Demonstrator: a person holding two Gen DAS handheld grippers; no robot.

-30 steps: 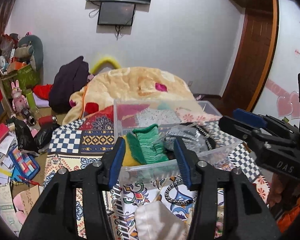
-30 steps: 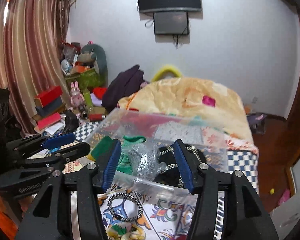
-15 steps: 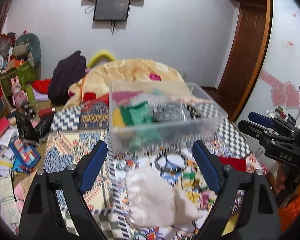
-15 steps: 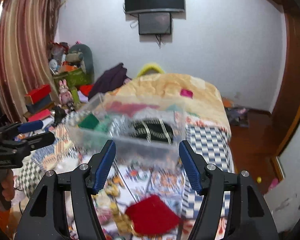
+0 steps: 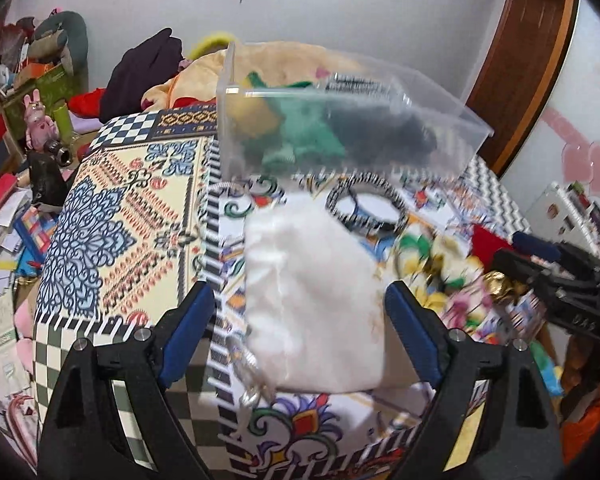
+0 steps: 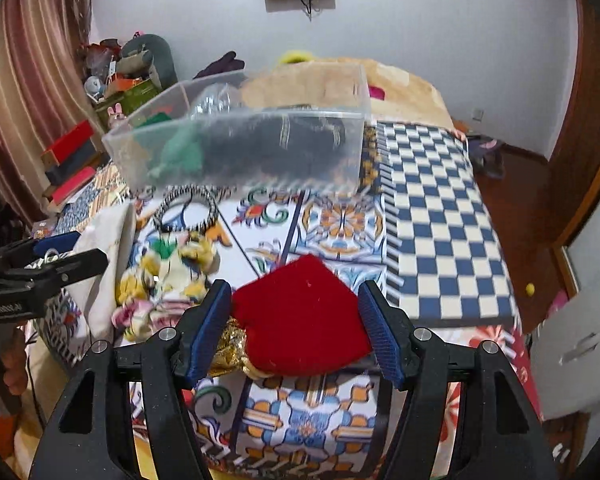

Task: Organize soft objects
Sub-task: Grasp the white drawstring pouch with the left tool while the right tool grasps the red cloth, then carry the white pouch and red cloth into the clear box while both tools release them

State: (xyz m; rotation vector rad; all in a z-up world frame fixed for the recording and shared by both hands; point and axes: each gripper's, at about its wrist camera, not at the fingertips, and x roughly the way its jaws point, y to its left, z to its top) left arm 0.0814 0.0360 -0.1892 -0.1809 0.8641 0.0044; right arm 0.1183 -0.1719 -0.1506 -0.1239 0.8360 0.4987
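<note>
A clear plastic bin [image 5: 340, 128] [image 6: 236, 148] stands on the patterned bedspread [image 5: 124, 216], holding green knit, yellow and black soft items. My left gripper [image 5: 300, 336] is open, its jaws either side of a white cloth pouch [image 5: 312, 300] lying in front of it. My right gripper [image 6: 296, 328] is open, its jaws either side of a red velvet pouch [image 6: 300, 316]. A black-and-white beaded ring [image 5: 366, 208] [image 6: 188, 208], a floral fabric bundle [image 6: 168, 276] and a gold item [image 6: 230, 344] lie between bin and grippers.
A peach blanket [image 5: 284, 56] and dark clothes [image 5: 140, 72] lie behind the bin. Cluttered boxes and toys [image 5: 32, 92] fill the floor on the left. A checkered cloth [image 6: 436, 216] covers the right of the bed. A wooden door [image 5: 524, 64] is on the right.
Both grippers pulled back from the bin and dropped low. The left now frames the white pouch, the right the red pouch. Both jaws opened wider.
</note>
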